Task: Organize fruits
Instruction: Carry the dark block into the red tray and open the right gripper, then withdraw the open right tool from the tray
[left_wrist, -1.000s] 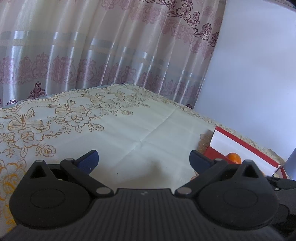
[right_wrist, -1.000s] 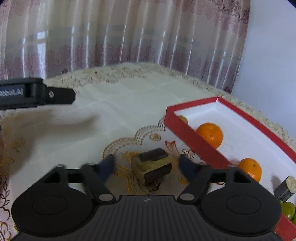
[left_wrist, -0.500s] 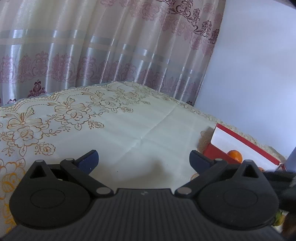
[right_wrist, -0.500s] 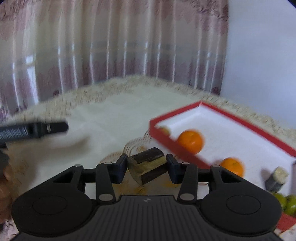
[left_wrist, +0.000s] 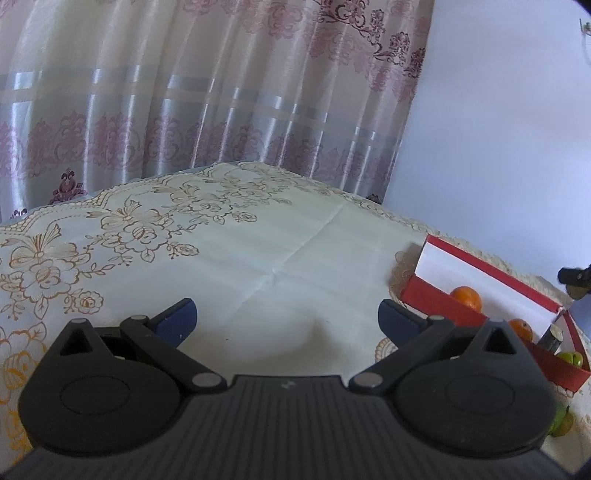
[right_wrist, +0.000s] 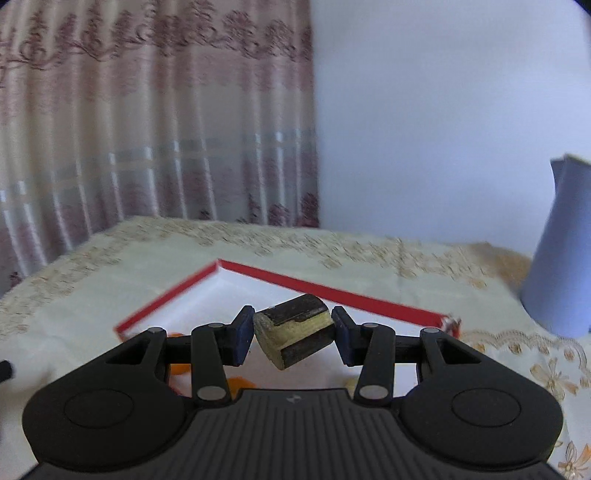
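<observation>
My right gripper (right_wrist: 292, 334) is shut on a short piece of sugarcane (right_wrist: 295, 328) with dark skin and pale yellow flesh. It holds the piece tilted in the air above the red box (right_wrist: 332, 291) with a white inside. In the left wrist view the same box (left_wrist: 436, 301) lies at the right. It holds two oranges (left_wrist: 467, 295), another cane piece (left_wrist: 552, 338) and green fruits (left_wrist: 570, 358). My left gripper (left_wrist: 288, 319) hangs open over the bare tablecloth, with nothing between its fingers.
A green fruit (left_wrist: 561, 422) lies on the cloth outside the box. A tall pale blue container (right_wrist: 557, 258) stands right of the box. A patterned curtain (left_wrist: 221, 92) and a wall close the far side of the table.
My right gripper shut on the cane piece, lifted it off the cloth and carried it to the right, over the red box. My left gripper stayed where it was.
</observation>
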